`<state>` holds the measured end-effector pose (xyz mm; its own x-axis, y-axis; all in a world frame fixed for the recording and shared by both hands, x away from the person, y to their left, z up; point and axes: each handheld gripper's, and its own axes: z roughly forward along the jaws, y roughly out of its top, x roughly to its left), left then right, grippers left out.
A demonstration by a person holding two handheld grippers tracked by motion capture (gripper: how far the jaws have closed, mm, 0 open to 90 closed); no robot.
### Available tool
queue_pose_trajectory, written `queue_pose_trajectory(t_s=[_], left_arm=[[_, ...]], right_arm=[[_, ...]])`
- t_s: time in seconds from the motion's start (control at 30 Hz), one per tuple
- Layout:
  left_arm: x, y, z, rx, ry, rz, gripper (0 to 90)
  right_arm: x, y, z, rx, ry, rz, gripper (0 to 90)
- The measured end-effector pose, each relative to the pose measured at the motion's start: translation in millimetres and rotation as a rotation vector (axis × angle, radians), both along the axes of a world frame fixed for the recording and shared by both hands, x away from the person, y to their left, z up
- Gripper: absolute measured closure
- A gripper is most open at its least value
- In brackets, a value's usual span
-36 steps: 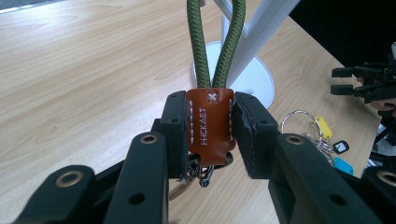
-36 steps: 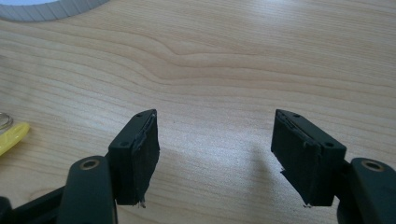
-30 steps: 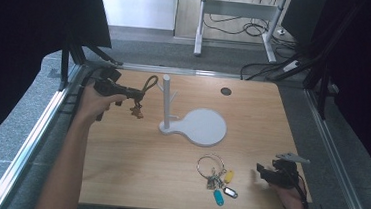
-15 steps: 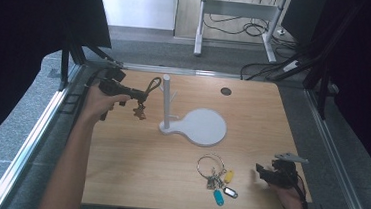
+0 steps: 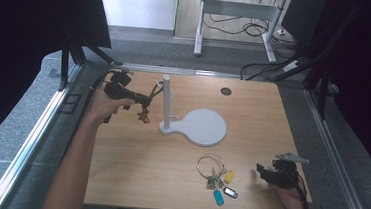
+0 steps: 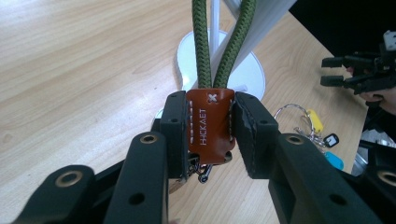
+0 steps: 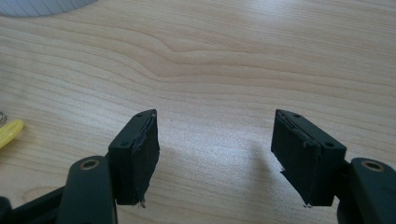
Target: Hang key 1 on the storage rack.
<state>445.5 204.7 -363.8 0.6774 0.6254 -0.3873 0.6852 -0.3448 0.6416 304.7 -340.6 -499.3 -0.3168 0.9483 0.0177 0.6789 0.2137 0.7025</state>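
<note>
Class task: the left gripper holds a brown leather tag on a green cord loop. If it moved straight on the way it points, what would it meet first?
Probably the white stand: the left gripper points at its upright post, the green cord loop leading.

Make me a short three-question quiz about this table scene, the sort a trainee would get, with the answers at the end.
1. What does the left gripper clamp?
2. True or false: the right gripper is closed on the bunch of keys.
3. Which stands nearest the green cord loop: A the white stand, B the dark hole in the table, C the bunch of keys?

Key
1. The brown leather tag at the end of the green cord loop.
2. False: its jaws stand open over bare wood, apart from the keys.
3. A
</note>
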Motion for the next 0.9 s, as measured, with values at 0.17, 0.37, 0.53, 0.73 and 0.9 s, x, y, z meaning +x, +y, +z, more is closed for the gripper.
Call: queue_pose_trajectory(t_s=[0.17, 0.37, 0.53, 0.73, 0.9], left_arm=[[0.4, -4.0, -2.6, 0.011, 0.009, 0.008, 66.8], [0.5, -6.1, -7.4, 0.01, 0.013, 0.005, 66.7], [1.1, -6.8, -15.3, -0.012, 0.019, 0.0, 66.5], [0.7, -8.7, -19.3, 0.015, 0.009, 0.007, 64.6], [-3.8, -9.1, -18.6, 0.018, -0.018, 0.039, 58.1]], right_arm=[[-0.1, 0.2, 0.1, 0.0, 0.0, 0.001, 32.4], [-0.5, 2.0, 2.2, 0.011, -0.004, 0.011, 32.2], [-0.8, 2.5, 2.9, 0.009, -0.005, 0.013, 32.2], [0.1, 3.5, 5.9, 0.016, -0.012, 0.01, 32.2], [1.2, 7.3, 10.6, 0.011, -0.022, 0.023, 32.1]])
